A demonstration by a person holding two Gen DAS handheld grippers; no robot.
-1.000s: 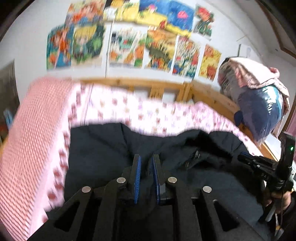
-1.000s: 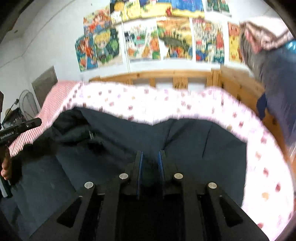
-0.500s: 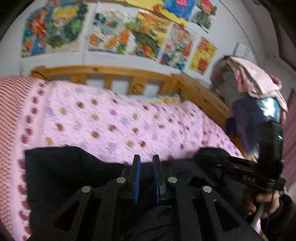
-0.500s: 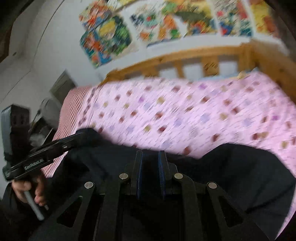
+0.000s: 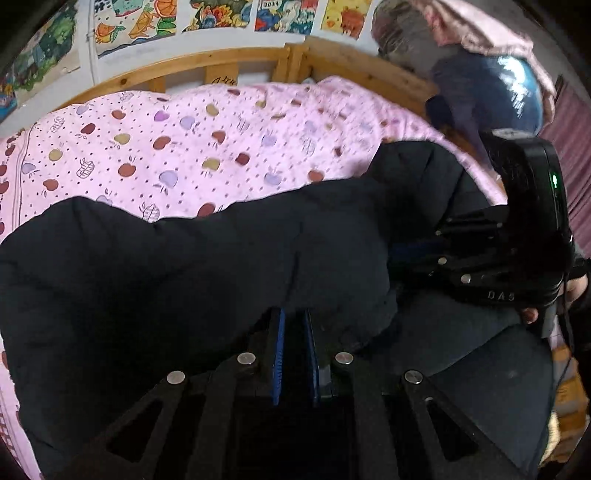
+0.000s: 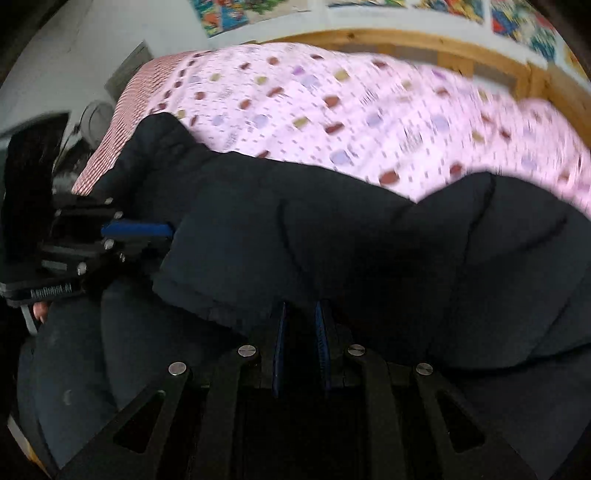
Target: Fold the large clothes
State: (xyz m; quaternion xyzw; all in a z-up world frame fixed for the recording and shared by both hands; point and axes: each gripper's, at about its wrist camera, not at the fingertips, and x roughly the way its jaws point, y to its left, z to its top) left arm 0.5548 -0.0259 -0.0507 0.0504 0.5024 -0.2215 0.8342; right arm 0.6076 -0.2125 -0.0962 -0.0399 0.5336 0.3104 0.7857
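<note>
Left gripper (image 5: 294,325) and right gripper (image 6: 301,317) each clamp the dark jacket (image 5: 184,266) over the bed (image 5: 184,147). Lower both level, judged best, so edges align.

jacket (image 5: 184,266): matt black padded cloth | bed frame (image 5: 354,70): bare wood | sheet (image 5: 221,147): printed cotton

Pink apple-print bedsheet (image 5: 192,147), wooden bed rail (image 5: 184,70), colourful posters (image 5: 221,14) on wall, bundled bedding (image 5: 480,55) at bed corner

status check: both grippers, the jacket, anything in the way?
Left gripper and right gripper shut on black jacket. Jacket bunched over pink bedsheet. Nothing blocking.
</note>
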